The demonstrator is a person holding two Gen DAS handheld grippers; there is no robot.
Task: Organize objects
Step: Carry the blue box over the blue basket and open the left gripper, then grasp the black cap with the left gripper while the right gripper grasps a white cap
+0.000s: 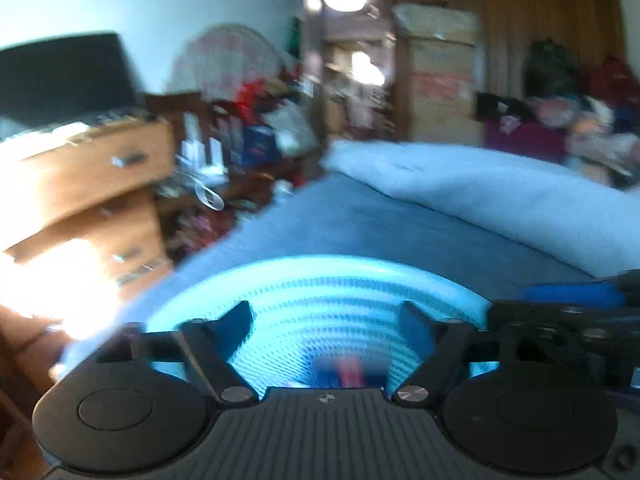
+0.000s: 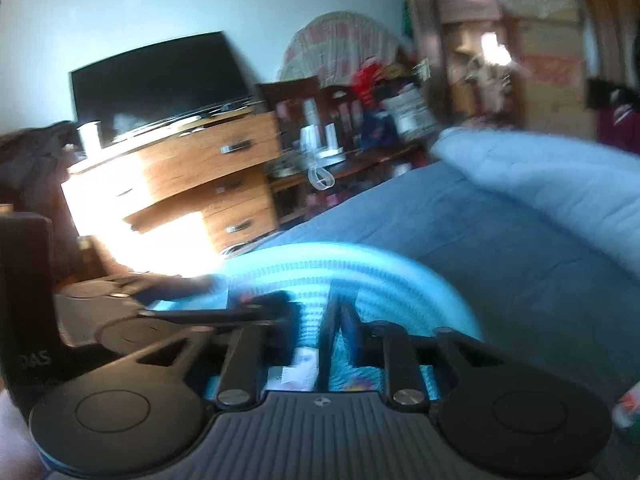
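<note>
Both views motion-blurred; we log only what reads.

Step, our judgement: placing items in basket. We advise slowing hands, centring over the opening, releasing low, keeping grippers from fouling each other.

Left gripper (image 1: 326, 320): jaws wide, nothing between. Directly under it, basket (image 1: 320, 272): light blue, round, ribbed wall, thick rim, resting on blue bed (image 1: 360, 220). Red-blue item (image 1: 344, 372) at bottom, identity unclear.

Right gripper (image 2: 320, 320): jaws narrow; whether holding anything, we cannot tell. Basket below it too.

Beyond the basket, to the left: dresser (image 2: 192, 160).
</note>
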